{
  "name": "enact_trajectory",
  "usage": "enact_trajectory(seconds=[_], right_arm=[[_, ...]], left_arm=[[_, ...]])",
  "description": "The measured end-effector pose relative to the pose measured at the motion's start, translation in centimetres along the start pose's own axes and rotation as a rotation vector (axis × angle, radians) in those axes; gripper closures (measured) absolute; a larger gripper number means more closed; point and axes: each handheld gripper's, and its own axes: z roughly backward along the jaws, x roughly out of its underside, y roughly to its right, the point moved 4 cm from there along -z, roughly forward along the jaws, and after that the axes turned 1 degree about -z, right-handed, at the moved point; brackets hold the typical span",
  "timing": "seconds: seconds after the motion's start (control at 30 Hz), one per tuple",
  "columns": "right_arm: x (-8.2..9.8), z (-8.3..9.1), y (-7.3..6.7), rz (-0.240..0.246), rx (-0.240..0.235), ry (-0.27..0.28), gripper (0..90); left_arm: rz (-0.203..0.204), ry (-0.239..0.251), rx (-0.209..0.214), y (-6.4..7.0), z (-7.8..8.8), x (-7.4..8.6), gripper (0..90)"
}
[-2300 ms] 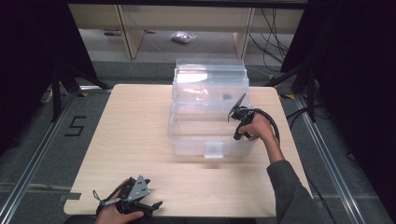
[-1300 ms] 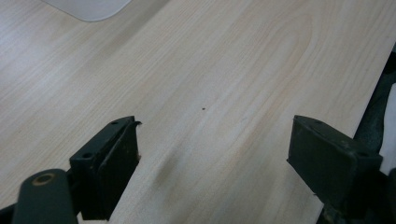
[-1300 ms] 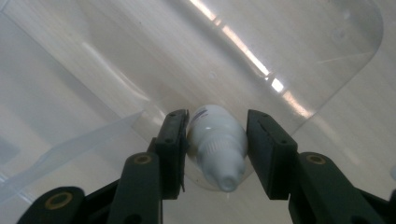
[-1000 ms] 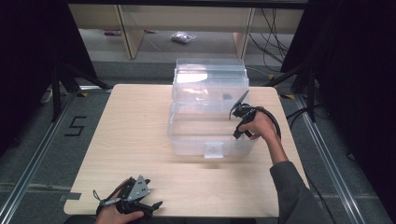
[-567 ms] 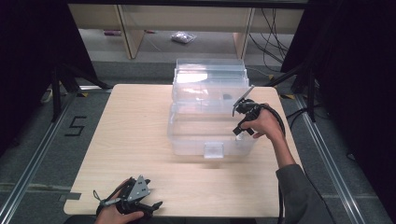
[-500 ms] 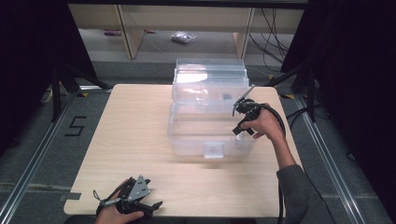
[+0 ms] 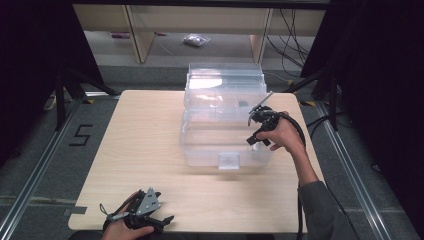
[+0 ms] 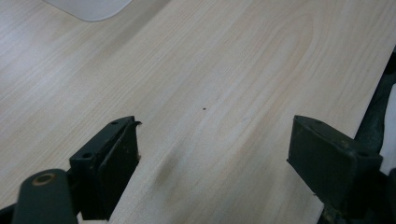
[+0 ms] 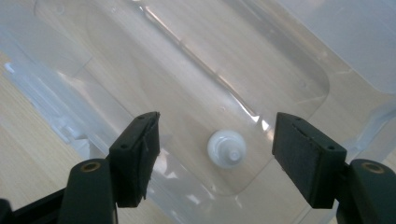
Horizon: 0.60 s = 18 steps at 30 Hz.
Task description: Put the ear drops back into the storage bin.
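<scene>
**Right gripper poised over the white cap in the clear bin**

The pale wooden surface (image 7: 150, 135) sits in a dark-curtained bay, with shelving and cables on the floor beyond it. On the far half of the surface stands a clear plastic bin (image 7: 200, 150), its lid (image 7: 225, 82) swung up at the back, so the bin is open to me from above.

My right gripper (image 7: 254, 141) hangs over the bin's near right corner, pointing down into it. Its jaws are spread wide and hold nothing. Through its own view, a small white cap-like piece (image 9: 227, 148) lies on the bin floor, straight ahead and between the two jaws, a little nearer the right one. It looks round, stub upward, so I see no long axis to line up with; I judge a straight descent would bracket it. Nothing else shows in that corner of the bin, though a small dark speck (image 7: 241, 103) further back is too small to name.

My left gripper (image 7: 162, 220) rests at the near left edge of the surface, well apart from the bin, jaws wide and empty. The right hand is plainly the nearer one.
</scene>
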Motion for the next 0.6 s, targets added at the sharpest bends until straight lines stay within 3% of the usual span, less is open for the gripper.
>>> enact_trajectory(seconds=[0.03,0.17,0.27,0.37,0.6], right_arm=[[0.2,0.0,-0.2,-0.019,-0.002,-0.005,32.2],[0.6,0.0,-0.1,0.001,-0.010,0.028,30.9],[0.9,0.2,-0.3,-0.029,-0.009,0.033,30.5],[0.9,0.3,-0.2,-0.006,-0.005,0.048,30.0],[1.2,0.5,-0.8,-0.027,-0.009,0.059,29.2]], left_arm=[[0.000,-0.001,0.002,0.0,0.0,0.0,15.7],[0.000,-0.003,0.002,0.0,0.0,0.0,15.7],[0.005,0.001,0.004,0.1,-0.1,0.0,15.7],[0.004,0.001,0.004,0.1,-0.1,0.0,15.7],[0.000,-0.005,0.006,0.0,0.0,0.0,15.7]])
